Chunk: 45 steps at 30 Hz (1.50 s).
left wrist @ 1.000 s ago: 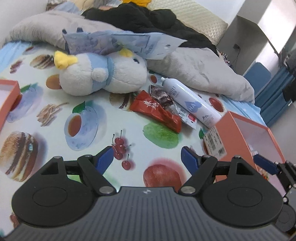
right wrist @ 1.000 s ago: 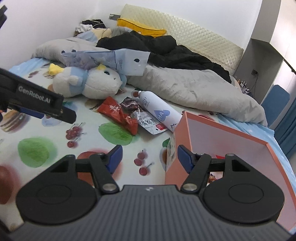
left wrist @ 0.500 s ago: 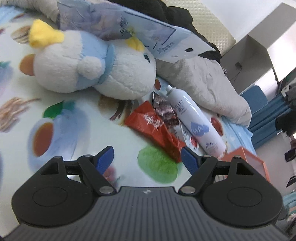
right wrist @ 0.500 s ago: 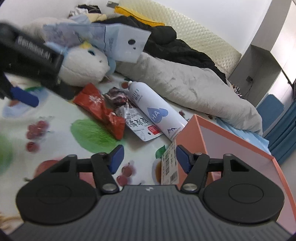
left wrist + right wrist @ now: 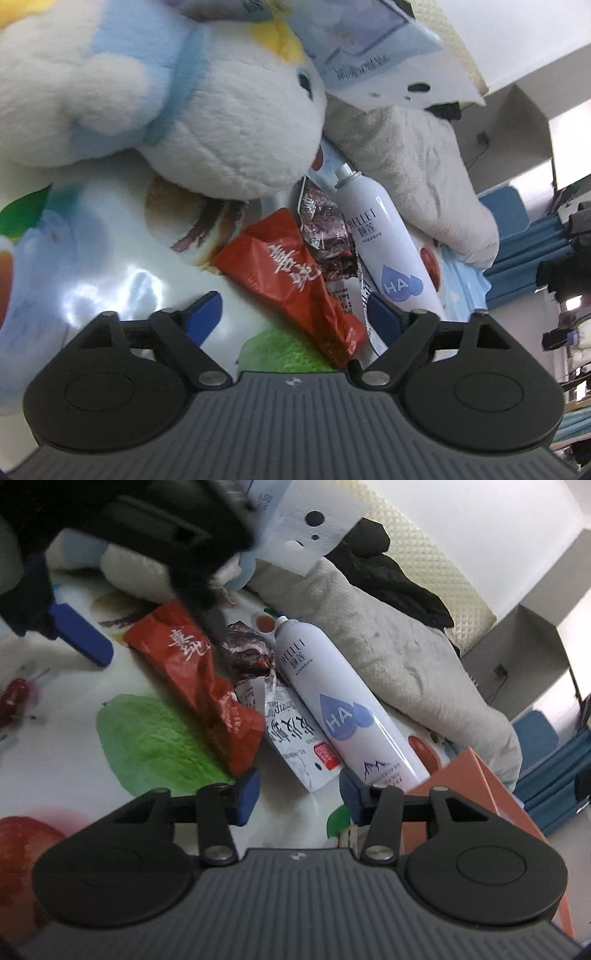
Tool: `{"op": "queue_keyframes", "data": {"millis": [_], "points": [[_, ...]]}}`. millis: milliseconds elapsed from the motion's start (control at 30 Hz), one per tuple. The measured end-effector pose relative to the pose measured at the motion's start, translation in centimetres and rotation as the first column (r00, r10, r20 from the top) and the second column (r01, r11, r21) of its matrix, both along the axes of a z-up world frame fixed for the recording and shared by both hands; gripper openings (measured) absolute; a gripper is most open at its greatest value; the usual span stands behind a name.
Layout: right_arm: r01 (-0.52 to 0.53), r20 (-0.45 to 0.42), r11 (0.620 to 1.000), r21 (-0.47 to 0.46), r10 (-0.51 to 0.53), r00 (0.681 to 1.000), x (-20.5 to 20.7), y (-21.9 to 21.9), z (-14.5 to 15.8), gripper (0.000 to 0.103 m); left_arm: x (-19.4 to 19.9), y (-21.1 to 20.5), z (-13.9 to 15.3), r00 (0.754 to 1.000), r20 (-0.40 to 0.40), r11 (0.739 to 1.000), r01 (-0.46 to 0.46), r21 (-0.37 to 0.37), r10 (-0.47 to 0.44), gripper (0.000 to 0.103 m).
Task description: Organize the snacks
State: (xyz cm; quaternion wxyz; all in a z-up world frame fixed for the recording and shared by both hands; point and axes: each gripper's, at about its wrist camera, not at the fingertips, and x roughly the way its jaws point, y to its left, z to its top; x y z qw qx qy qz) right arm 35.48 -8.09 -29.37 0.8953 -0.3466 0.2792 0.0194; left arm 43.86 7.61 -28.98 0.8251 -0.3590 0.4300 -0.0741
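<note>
Bedsheet (image 5: 122, 258) carries red snack packet (image 5: 295, 284), lying diagonally between opening left fingers (image 5: 203, 314); right fingers (image 5: 245, 794) closing, empty.

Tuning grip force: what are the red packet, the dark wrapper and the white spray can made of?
Red packet: thin glossy plastic film, creased. Dark wrapper: crinkled, shiny, probably foil-lined film. White spray can: rigid, smooth and glossy with a straight highlight, likely metal, though plastic is possible.
</note>
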Motion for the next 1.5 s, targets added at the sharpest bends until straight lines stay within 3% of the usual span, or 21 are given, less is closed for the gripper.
{"op": "queue_keyframes", "data": {"millis": [100, 333, 467, 667, 733, 900, 933, 1000, 1100, 1333, 1500], "points": [[-0.003, 0.013, 1.0, -0.028, 0.004, 1.0, 0.4, 0.2, -0.4, 0.046, 1.6, -1.1, 0.6, 0.999, -0.022, 0.999, 0.025, 0.044, -0.024, 0.093], [0.007, -0.016, 1.0, -0.003, -0.007, 1.0, 1.3, 0.0, -0.8, 0.014, 3.6, -2.3, 1.5, 0.996, -0.077, 0.98, 0.05, 0.195, -0.036, 0.093], [-0.006, -0.031, 0.999, 0.042, 0.008, 0.999, 0.8, 0.0, -0.6, 0.008, 4.3, -2.2, 1.5, 0.995, -0.086, 0.969, 0.066, 0.237, -0.046, 0.092], [-0.007, -0.027, 0.996, 0.093, 0.01, 1.0, 0.1, -0.2, 0.3, 0.005, 5.0, -3.3, 1.5, 0.992, -0.1, 0.932, 0.109, 0.345, -0.079, 0.087], [-0.022, -0.021, 0.997, 0.079, 0.024, 1.0, -0.4, -0.1, 0.3, 0.004, 5.0, -3.5, 1.5, 0.991, -0.096, 0.91, 0.128, 0.394, -0.098, 0.079], [-0.042, -0.026, 0.996, 0.083, 0.044, 0.999, -1.4, 0.1, 0.7, 0.002, 4.9, -3.7, 1.7, 0.987, -0.091, 0.892, 0.156, 0.423, -0.13, 0.066], [-0.048, -0.029, 0.995, 0.087, 0.051, 0.998, -1.6, 0.2, 0.9, 0.002, 4.7, -3.7, 1.7, 0.987, -0.088, 0.891, 0.16, 0.425, -0.135, 0.054], [-0.06, -0.028, 0.995, 0.086, 0.062, 0.998, -2.2, 0.5, 1.2, 0.002, 4.1, -3.6, 2.1, 0.986, -0.078, 0.886, 0.168, 0.432, -0.149, 0.05], [-0.081, -0.024, 0.994, 0.07, 0.082, 0.996, -3.1, 0.7, 1.5, 0.002, 3.0, -3.8, 2.5, 0.984, -0.075, 0.869, 0.178, 0.461, -0.161, 0.047], [-0.116, -0.037, 0.991, 0.062, 0.119, 0.992, -6.1, 0.2, 2.8, 0.002, -1.2, -2.6, 3.1, 0.985, -0.078, 0.877, 0.173, 0.448, -0.155, 0.045], [-0.169, -0.044, 0.985, 0.033, 0.171, 0.984, -9.1, 0.4, 3.2, 0.002, -4.7, -1.9, 3.5, 0.982, -0.095, 0.863, 0.19, 0.468, -0.165, 0.045]]}}
